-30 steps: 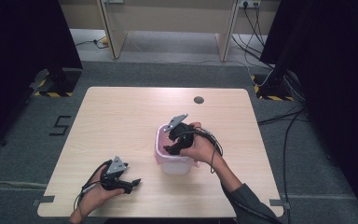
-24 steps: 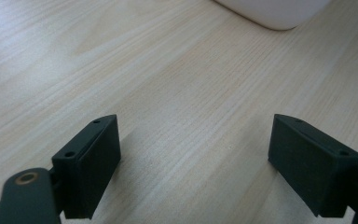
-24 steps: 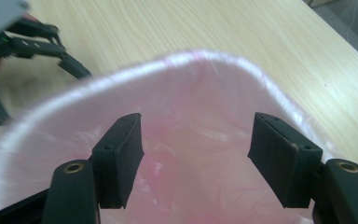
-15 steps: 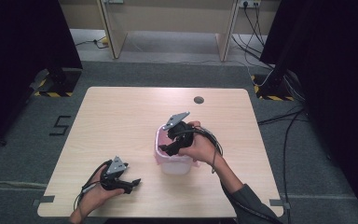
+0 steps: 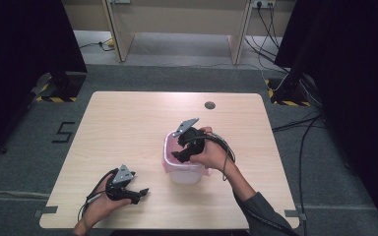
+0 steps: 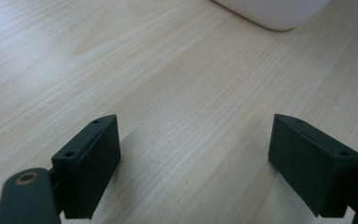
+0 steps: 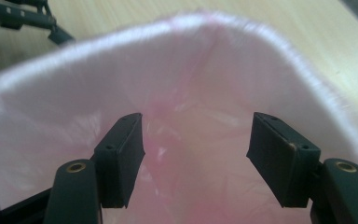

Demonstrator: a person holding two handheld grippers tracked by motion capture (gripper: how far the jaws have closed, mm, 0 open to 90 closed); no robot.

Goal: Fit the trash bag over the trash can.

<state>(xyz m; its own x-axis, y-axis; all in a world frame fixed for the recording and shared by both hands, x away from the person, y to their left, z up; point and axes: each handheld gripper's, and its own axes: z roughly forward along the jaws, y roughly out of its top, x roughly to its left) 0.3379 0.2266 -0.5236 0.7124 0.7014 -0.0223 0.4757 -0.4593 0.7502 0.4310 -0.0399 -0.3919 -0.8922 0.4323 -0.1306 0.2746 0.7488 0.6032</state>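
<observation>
A small white bin (image 5: 186, 173) lined with a pink plastic bag (image 5: 167, 146) stands near the middle of the table. My right gripper (image 5: 179, 156) points down into its mouth, jaws open with nothing between them; in the right gripper view the pink bag lining (image 7: 205, 93) surrounds the right gripper (image 7: 196, 154). My left gripper (image 5: 140, 193) rests low on the table at the front left, open and empty. In the left gripper view the left gripper (image 6: 193, 163) spans bare wood, with the white bin's base (image 6: 275, 11) ahead.
The light wooden table (image 5: 128, 123) has a dark round cable hole (image 5: 209, 104) at the back. Cables trail from both grippers. Black stands and floor cables surround the table; a wooden desk frame stands behind.
The right gripper has shifted slightly over the bin's mouth. The left gripper has stayed put.
</observation>
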